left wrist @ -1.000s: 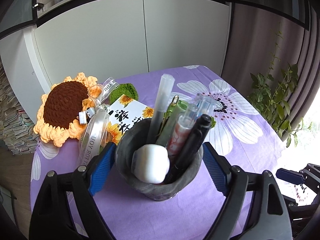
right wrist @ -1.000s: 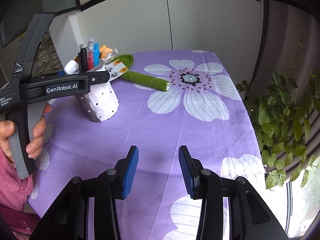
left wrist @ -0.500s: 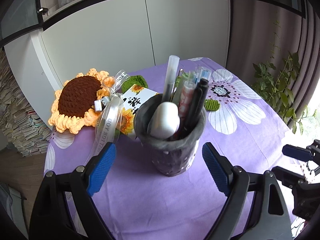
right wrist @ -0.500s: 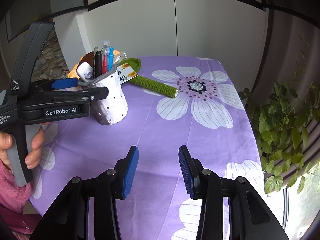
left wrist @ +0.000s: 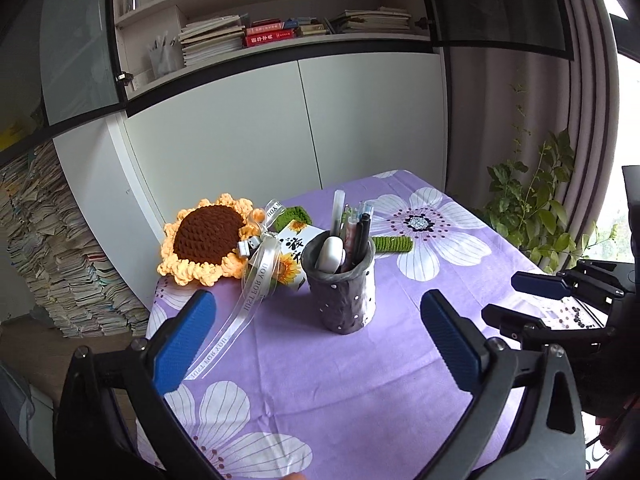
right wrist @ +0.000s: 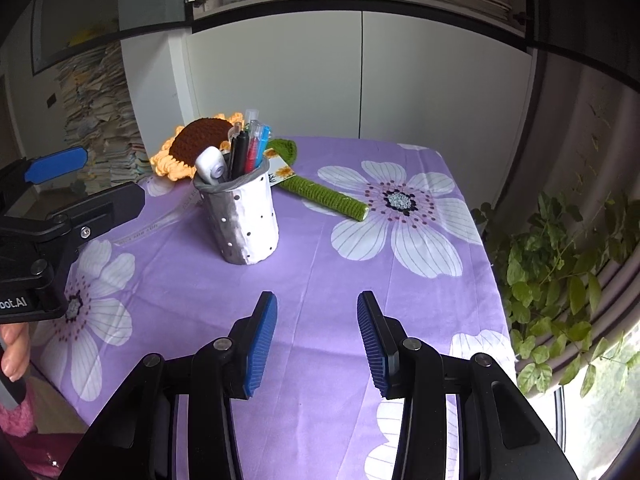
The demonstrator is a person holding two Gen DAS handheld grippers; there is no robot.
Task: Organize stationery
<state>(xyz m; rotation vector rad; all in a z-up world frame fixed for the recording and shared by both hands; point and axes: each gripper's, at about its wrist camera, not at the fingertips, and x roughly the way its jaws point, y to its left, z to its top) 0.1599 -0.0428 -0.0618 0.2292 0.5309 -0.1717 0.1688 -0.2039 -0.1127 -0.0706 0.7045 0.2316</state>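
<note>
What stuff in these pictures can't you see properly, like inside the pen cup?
- Pen cup: its bottom and the lower parts of the pens are hidden by its wall, in both views.
- Card: partly hidden behind the cup and the ribbon; its writing is too small to read.
- Crochet stem: in the left wrist view the cup covers most of it.
- Person's hand: cut off by the right wrist picture's left edge.

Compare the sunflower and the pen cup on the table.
The sunflower is crocheted, orange and brown; the pen cup is grey-white with dots. The sunflower lies flat with its green stem; the cup stands upright, holding pens. Both rest on the purple cloth, untouched.
</note>
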